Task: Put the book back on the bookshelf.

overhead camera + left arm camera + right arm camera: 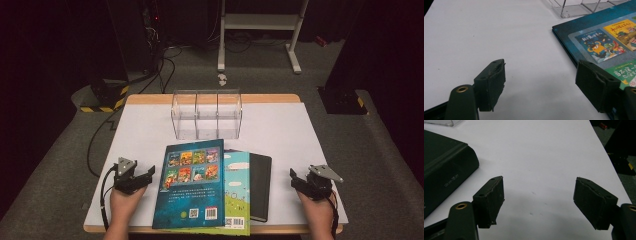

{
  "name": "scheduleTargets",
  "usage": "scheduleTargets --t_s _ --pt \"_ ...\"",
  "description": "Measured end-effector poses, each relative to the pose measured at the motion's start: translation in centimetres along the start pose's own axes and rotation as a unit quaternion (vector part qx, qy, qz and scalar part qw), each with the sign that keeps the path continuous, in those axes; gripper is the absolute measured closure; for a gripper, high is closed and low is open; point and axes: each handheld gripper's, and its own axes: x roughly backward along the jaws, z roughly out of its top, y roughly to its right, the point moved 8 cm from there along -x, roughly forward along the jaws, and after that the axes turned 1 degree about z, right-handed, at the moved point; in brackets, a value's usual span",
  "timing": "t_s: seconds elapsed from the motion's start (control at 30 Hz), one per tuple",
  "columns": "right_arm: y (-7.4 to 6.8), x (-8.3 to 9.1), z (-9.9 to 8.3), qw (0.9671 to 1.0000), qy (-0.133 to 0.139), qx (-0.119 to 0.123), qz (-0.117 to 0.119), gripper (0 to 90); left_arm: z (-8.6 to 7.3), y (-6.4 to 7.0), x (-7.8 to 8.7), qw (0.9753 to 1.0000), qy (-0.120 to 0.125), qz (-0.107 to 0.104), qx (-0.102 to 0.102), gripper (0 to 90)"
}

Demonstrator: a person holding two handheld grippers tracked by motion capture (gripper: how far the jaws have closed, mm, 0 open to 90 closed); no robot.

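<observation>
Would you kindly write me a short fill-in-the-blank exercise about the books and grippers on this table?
1. The clear organiser has ___ compartments.
2. The dark blue book lies on ___ of the stack.
3. The black book is nearest the ___ gripper.
4. The left gripper has its jaws ___.

Missing words: three; top; right; open

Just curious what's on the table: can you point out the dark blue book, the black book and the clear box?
dark blue book [189, 200], high view, bare lower cover.
black book [260, 185], high view, exposed cover strip.
clear box [206, 129], high view, front wall.
</observation>
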Motion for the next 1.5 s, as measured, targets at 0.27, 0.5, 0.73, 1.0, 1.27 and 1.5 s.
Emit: scheduleTargets --t_s 0.27,0.5,0.73,1.0,1.27,1.5 --pt "0.1 0.0 0.0 1.0 0.002 -0.003 0.002 24.3 -0.1 0.2 0.0 1.0 0.002 0.0 -0.009 24.0" --pt "0.0 0.2 0.1 0.9999 0.011 -0.001 0.004 23.6 -0.1 0.2 0.1 0.9999 0.004 0.003 -0.013 24.0" --pt "0.0 0.3 0.1 0.9999 0.013 -0.001 0.006 23.5 0.1 0.3 0.3 0.9998 0.016 0.002 -0.015 23.9" --pt "0.0 0.4 0.3 0.9997 0.021 -0.002 0.008 23.3 0.1 0.2 0.4 0.9997 0.018 0.001 -0.019 23.9" --pt "-0.5 1.2 1.5 0.999 0.038 0.01 0.023 22.9 0.8 0.3 0.7 0.9996 0.027 -0.01 0.006 23.3" --pt "-1.7 1.9 3.7 0.9975 0.047 0.019 0.049 23.0 1.9 1.9 1.2 0.9988 0.038 -0.032 0.007 23.3"
